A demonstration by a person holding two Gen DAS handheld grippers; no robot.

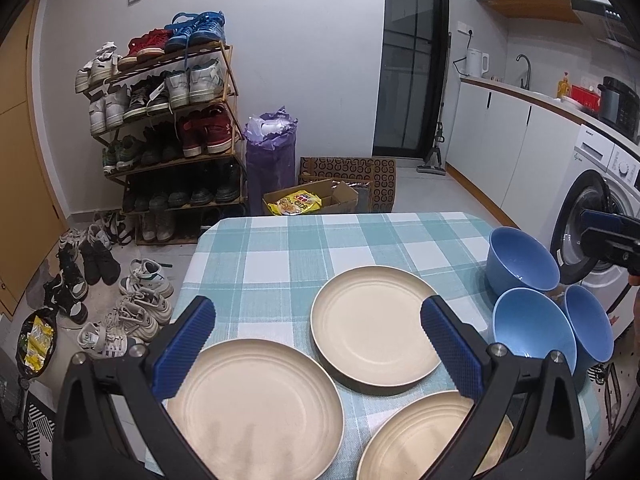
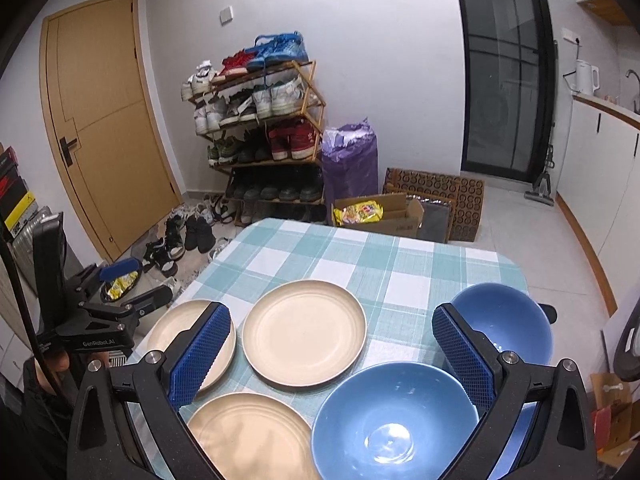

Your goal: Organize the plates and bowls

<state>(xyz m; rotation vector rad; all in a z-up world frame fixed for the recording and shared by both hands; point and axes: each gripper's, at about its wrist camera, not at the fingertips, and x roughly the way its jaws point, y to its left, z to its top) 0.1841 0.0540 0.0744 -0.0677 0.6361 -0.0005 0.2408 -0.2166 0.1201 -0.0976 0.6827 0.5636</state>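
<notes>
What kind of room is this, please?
Probably a small apartment's combined entry and kitchen: a loaded shoe rack by the door, a washing machine under the counter, and a sink faucet.

A counter [image 1: 280, 248] covered in a teal-and-white checked cloth [image 2: 360, 256] carried three cream plates [image 1: 376, 324] clustered close together, with three blue bowls [image 2: 394, 420] grouped just beside them toward its right edge

Both black plastic two-finger grippers [image 1: 318, 344] [image 2: 332, 350] showing blue textured rubber fingertip pads [image 1: 452, 346], silver screws behind them, white "GenRobot.AI" lettering.
</notes>
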